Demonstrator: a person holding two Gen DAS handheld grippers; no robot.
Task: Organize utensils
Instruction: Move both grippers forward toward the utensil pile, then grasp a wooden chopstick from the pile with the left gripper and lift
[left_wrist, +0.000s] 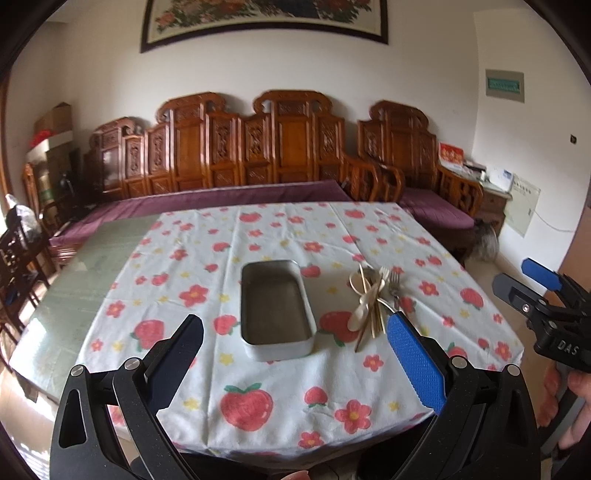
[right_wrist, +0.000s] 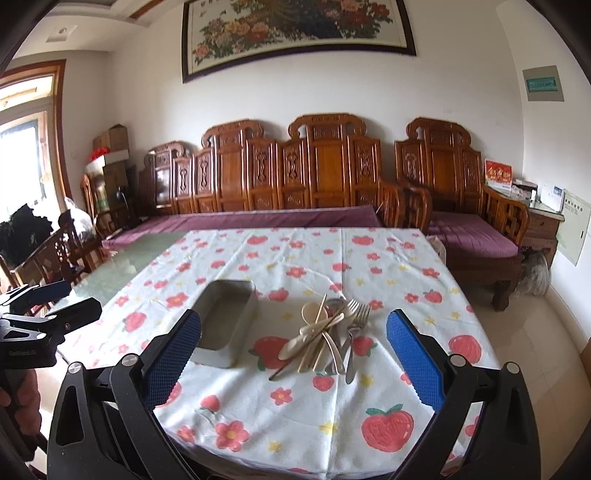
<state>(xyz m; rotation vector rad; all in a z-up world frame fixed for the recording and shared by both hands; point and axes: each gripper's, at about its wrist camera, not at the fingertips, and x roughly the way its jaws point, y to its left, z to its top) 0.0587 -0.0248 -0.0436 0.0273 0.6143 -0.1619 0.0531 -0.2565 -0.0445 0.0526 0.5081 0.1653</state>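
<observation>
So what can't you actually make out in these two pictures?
- Utensil pile: in both views the overlapping pieces hide the exact count.
- Metal tin: right view, the left finger covers its near corner.
- Right gripper: left view, cut off by the edge.
- Wall sign: text too small.

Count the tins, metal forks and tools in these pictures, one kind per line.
tin: 1
forks: 2
tools: 2, left tool and right tool, both open
Total: 5
The spoons and chopsticks overlap too much to count.
</observation>
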